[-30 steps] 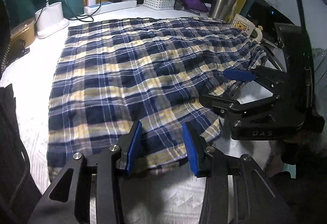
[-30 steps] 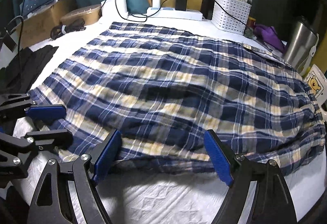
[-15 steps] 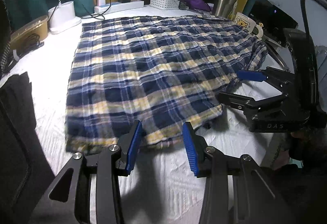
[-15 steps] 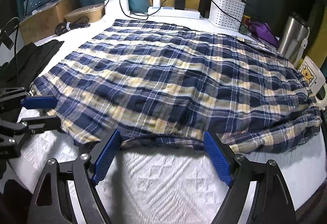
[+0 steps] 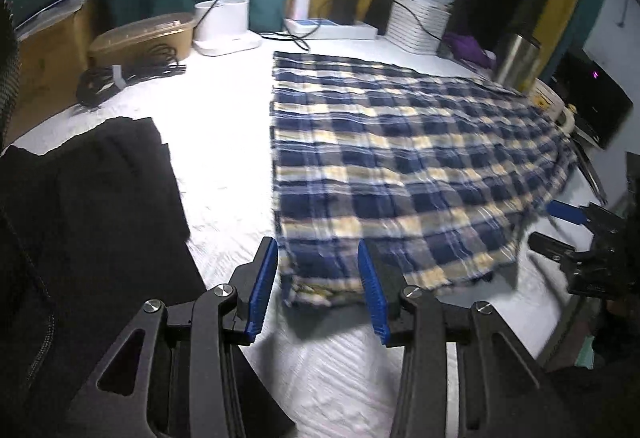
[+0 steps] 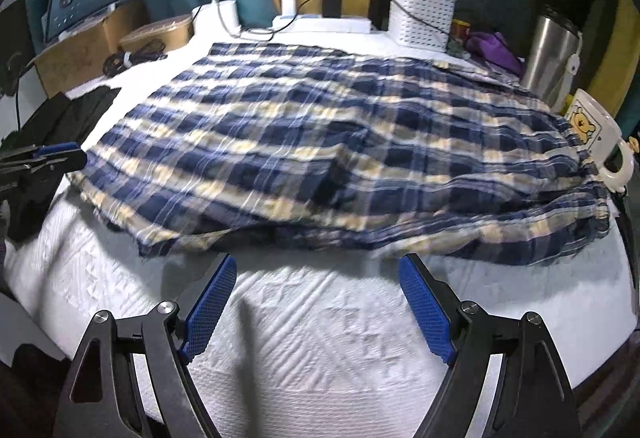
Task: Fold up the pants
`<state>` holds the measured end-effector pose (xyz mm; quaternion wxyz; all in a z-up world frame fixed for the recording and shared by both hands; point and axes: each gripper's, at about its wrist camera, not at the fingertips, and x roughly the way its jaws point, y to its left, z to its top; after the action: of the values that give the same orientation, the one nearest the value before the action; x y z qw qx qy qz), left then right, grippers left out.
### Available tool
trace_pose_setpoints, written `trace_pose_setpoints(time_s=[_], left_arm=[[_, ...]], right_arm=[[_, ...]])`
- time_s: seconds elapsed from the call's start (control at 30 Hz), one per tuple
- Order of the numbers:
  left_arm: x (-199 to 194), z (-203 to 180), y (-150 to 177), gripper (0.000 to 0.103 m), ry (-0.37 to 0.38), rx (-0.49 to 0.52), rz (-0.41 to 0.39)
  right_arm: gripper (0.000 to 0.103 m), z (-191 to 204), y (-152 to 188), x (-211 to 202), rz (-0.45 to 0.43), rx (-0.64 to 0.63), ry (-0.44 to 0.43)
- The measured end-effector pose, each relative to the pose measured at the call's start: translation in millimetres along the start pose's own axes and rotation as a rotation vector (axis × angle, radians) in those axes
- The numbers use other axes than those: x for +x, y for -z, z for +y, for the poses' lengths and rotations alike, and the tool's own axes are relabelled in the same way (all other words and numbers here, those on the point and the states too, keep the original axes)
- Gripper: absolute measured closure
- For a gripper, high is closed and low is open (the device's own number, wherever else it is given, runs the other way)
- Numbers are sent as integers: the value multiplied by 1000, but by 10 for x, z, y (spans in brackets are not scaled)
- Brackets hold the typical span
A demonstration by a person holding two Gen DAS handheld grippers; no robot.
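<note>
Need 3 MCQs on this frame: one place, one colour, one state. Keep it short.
1. Where is the mug?
A. at the pants' right edge
B. beside the black cloth
C. between the right gripper's fingers

2. What colours are the pants?
A. solid black
B. navy and cream plaid
C. red stripes

3. What is the right gripper doing?
A. clamping the hem
B. shut, empty
C. open, empty, short of the hem

Answers:
1 A: it sits against the plaid's right edge, by the steel tumbler.
2 B: the check pattern shows in both views.
3 C: only white bedding lies between its fingers.
</note>
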<state>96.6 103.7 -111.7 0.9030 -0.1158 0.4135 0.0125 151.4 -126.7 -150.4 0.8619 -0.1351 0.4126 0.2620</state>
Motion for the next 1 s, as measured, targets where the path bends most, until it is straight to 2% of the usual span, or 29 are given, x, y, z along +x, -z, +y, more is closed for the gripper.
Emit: trace_pose_setpoints(time_s=[0.2, 0.23, 0.27, 0.33, 0.63, 0.73, 0.87, 1.0], left_arm=[[143, -50, 30, 60, -32, 37, 36], [147, -80, 40, 68, -42, 60, 32], [149, -101, 48, 82, -53, 76, 29], [147, -91, 51, 91, -63, 78, 23], [96, -37, 75, 92, -107, 67, 26], [48, 59, 37, 92, -111, 30, 35], [-89, 128, -45, 92, -120, -13, -6], [-134, 67, -145, 92, -109, 0, -37]], right_arm=[[19, -100, -80, 11, -8, 12, 11], [19, -113, -88, 26, -7, 12, 13], [19, -123, -93, 44, -4, 11, 14], [19, -152, -100, 78, 1, 13, 16], [19, -396, -28, 94, 12, 63, 67], [19, -519, 19, 40, 4, 91, 89], [19, -728, 85, -56, -11, 151, 118], [18, -909, 142, -134, -24, 204, 132]])
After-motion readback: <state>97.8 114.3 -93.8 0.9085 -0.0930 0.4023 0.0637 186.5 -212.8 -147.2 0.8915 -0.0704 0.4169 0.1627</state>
